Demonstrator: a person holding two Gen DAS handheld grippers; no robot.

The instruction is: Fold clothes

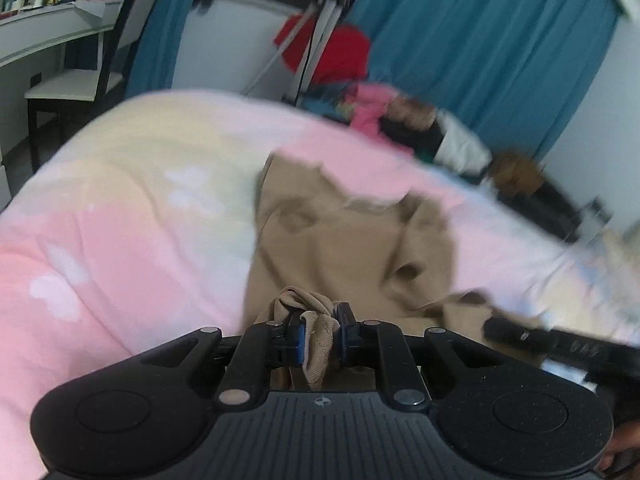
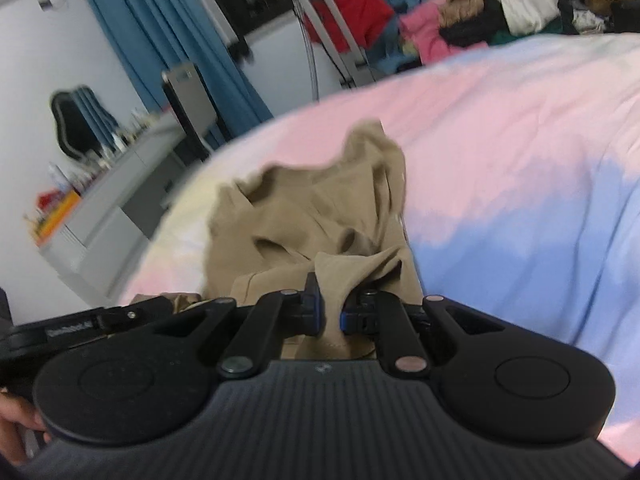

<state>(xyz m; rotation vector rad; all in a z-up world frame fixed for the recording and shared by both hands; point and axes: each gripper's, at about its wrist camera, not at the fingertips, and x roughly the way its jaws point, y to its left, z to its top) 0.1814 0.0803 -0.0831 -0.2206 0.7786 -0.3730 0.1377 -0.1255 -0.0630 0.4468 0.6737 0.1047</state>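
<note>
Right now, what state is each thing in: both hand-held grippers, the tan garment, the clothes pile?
Left hand-held gripper: shut on the tan garment's edge.
Right hand-held gripper: shut on the tan garment.
Tan garment: crumpled, unfolded, trailing onto the bedspread.
Clothes pile: heaped, unfolded, at the far edge of the bed.

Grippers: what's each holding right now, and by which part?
Both hold the tan garment. The left gripper and right gripper are each shut on a bunched fold at its near edge; exact part unclear.
</note>
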